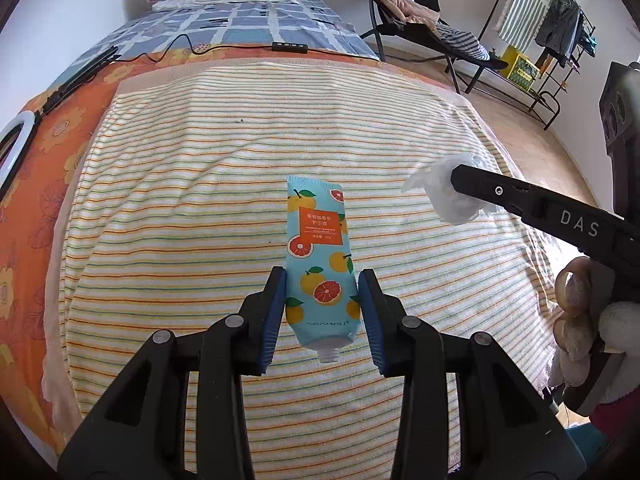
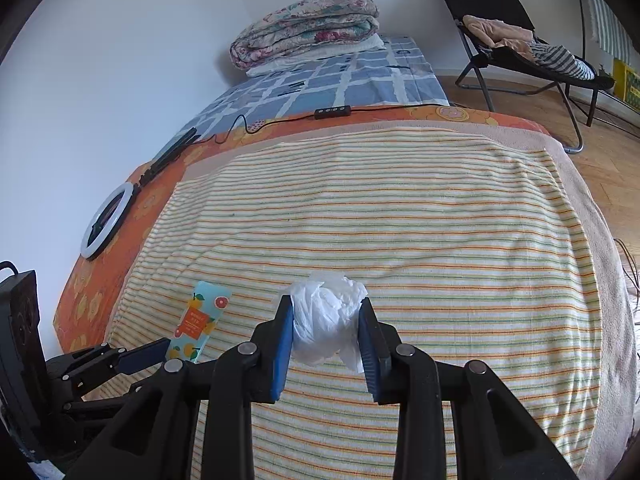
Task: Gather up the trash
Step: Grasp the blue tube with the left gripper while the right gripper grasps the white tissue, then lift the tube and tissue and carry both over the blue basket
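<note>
The left gripper [image 1: 322, 280] has its blue-padded jaws closed partway on one pale blue tube [image 1: 320, 264] printed with oranges and grapefruit slices; its orange label carries small characters too fine to read, and "SEOMOU" runs near the uncapped neck. The tube is held above the striped towel [image 1: 200, 184] on the bed. The right gripper [image 2: 324, 320], with "DAS" on its finger in the left view, has its jaws pressed on one crumpled white tissue wad [image 2: 324, 316], also held over the towel. One ring light [image 2: 106, 220] lies on the orange sheet [image 2: 96, 292].
</note>
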Demonstrator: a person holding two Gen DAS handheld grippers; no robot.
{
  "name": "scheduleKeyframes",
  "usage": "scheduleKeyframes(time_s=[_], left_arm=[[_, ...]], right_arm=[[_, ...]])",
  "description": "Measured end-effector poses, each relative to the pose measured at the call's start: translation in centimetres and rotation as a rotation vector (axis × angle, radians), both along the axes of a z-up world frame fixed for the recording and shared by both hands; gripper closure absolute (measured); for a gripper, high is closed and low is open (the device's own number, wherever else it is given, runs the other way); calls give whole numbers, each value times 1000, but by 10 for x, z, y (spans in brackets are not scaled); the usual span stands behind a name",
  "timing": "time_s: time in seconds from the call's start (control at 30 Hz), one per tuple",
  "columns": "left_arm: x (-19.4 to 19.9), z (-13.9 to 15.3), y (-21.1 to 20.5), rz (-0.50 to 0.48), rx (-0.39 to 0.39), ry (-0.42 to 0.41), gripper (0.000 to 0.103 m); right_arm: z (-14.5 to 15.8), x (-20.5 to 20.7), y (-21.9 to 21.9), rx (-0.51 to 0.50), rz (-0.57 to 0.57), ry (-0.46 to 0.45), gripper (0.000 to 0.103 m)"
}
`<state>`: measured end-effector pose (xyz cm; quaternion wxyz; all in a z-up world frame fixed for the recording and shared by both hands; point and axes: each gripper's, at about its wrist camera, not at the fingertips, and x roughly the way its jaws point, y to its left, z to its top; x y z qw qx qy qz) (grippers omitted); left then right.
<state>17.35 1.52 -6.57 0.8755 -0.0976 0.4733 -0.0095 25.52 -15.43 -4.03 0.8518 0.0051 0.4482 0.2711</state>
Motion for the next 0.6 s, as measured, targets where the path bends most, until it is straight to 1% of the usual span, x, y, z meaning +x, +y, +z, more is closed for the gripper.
scheduleKeyframes(time_s=[0.37, 0.6], left_arm=[[-47, 32, -12, -24, 24, -62, 66], [-78, 42, -22, -40, 35, -83, 66]], right_arm=[[28, -65, -6, -42, 56, -73, 73], [39, -108, -9, -42, 102, -86, 73]])
